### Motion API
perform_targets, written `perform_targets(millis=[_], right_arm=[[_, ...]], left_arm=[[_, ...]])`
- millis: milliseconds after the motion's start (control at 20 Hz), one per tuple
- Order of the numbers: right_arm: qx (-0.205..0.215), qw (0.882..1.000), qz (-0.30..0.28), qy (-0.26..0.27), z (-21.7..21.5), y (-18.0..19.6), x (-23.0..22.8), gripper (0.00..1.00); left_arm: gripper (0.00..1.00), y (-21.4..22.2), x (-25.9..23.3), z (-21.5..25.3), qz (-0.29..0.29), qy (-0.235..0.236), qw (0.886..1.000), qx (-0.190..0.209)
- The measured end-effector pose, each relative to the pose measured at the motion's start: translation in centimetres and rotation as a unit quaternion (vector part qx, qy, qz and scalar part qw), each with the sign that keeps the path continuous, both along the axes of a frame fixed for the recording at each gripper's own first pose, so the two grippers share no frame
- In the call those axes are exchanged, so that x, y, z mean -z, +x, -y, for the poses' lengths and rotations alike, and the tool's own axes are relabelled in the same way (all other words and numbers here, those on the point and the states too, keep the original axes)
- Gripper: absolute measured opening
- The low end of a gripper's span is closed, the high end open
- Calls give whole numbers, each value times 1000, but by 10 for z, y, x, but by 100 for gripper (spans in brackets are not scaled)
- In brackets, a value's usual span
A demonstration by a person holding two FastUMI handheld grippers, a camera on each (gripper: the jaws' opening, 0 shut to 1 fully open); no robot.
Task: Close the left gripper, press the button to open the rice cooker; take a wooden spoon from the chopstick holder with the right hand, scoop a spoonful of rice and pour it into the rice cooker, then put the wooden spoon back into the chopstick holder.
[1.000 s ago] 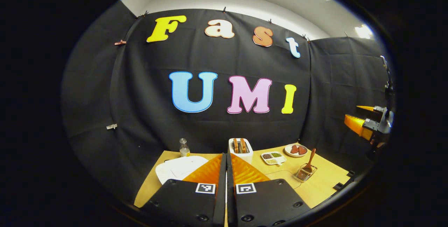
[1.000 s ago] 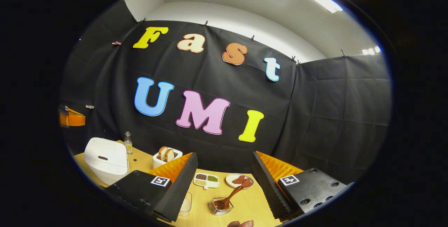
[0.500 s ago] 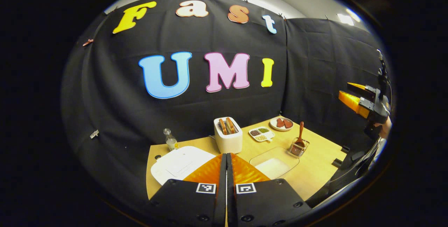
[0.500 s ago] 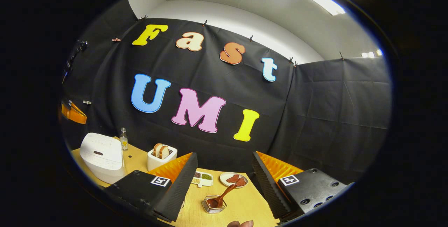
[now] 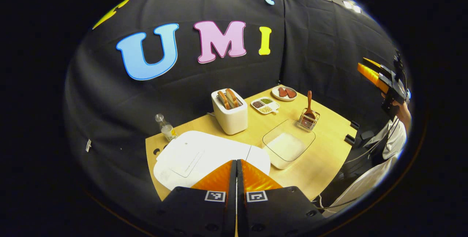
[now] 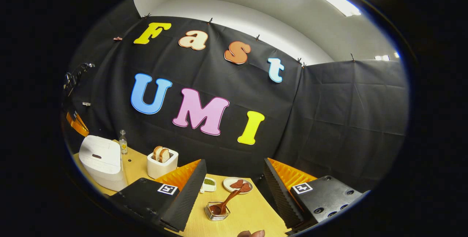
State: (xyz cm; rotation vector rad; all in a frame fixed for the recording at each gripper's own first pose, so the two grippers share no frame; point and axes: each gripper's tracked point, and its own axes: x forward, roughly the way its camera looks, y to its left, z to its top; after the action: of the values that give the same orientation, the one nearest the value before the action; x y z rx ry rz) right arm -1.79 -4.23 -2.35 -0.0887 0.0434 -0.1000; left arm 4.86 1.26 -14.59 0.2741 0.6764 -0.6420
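Left gripper (fingers together) above rice cooker.

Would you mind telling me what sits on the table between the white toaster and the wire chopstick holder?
In the left gripper view, a small divided dish of grains sits between the white toaster and the wire chopstick holder, slightly behind their line.

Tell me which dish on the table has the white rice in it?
The big clear glass dish beside the rice cooker. The round plate holds reddish pieces, and the small divided tray holds little heaps of coloured beans.
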Motion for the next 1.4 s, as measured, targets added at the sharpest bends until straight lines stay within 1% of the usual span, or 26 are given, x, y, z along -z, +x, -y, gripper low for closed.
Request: perform_targets(millis=[100, 300, 450, 550, 700, 900, 1000, 1100, 1300, 1400], right_arm=[[4, 1000, -3, -1, 1, -2, 3, 97], [13, 1000, -8, -11, 3, -7, 5, 97], [21, 1000, -7, -13, 7, -12, 3, 97], [28, 1000, -6, -12, 9, -17, 2, 97], [38, 999, -10, -18, 13, -25, 7, 97], [56, 998, -16, -13, 21, -38, 9, 97], [62, 998, -18, -18, 25, -44, 10, 97], [65, 998, -20, -19, 26, -49, 12, 97], [69, 997, -21, -8, 26, -56, 12, 97], [64, 998, -21, -10, 23, -60, 14, 97]], left_arm=[[6, 8, 14, -7, -18, 18, 1000, 11], [7, 18, 36, -10, -54, 26, 998, 33], [7, 31, 56, -21, -78, 61, 994, 45], [7, 40, 67, -29, -89, 82, 992, 41], [7, 33, 82, -18, -129, 78, 987, 56], [7, 27, 99, -16, -163, 106, 978, 73], [6, 27, 102, -15, -163, 120, 976, 85], [7, 27, 104, -17, -169, 135, 972, 88], [7, 25, 108, -18, -167, 169, 966, 99], [7, 28, 101, -17, -151, 175, 969, 92]])
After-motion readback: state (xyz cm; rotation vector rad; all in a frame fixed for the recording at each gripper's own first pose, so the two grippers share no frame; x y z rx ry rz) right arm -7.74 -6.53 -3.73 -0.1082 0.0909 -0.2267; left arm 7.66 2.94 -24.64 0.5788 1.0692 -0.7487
